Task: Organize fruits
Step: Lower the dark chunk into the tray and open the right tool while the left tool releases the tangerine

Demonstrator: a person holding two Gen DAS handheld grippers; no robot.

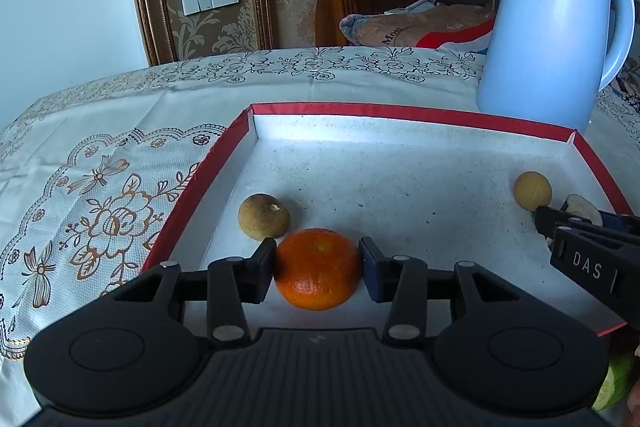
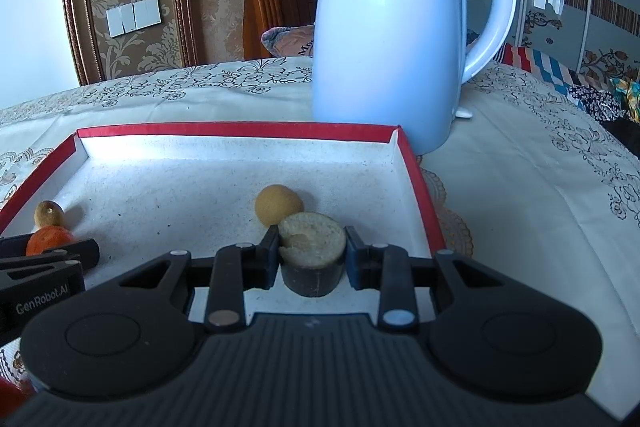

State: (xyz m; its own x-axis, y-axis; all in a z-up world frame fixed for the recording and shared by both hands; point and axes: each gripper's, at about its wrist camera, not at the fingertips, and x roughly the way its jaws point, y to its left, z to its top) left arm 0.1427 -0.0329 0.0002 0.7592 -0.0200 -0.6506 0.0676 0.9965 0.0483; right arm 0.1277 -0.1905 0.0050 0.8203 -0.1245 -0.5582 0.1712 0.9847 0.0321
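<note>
A shallow red-rimmed tray point(image 1: 360, 110) point(image 2: 240, 130) with a white floor holds the fruit. My left gripper point(image 1: 319, 267) is shut on an orange point(image 1: 318, 279) that rests on the tray floor near its front left. A brown longan-like fruit point(image 1: 264, 215) lies just behind the left finger. My right gripper point(image 2: 312, 251) is shut on a short cut fruit piece point(image 2: 312, 239) with dark skin and pale flesh, standing on the tray floor at the right. A yellow round fruit point(image 2: 279, 205) point(image 1: 533, 191) touches it from behind. Each gripper shows in the other's view point(image 1: 554, 227) point(image 2: 76, 251).
A tall pale-blue kettle point(image 1: 548, 27) point(image 2: 384, 27) stands on the embroidered tablecloth point(image 1: 100, 167) right behind the tray's far right corner. A green cut fruit point(image 1: 616, 379) sits outside the tray at the lower right. A bed with bedding lies beyond the table.
</note>
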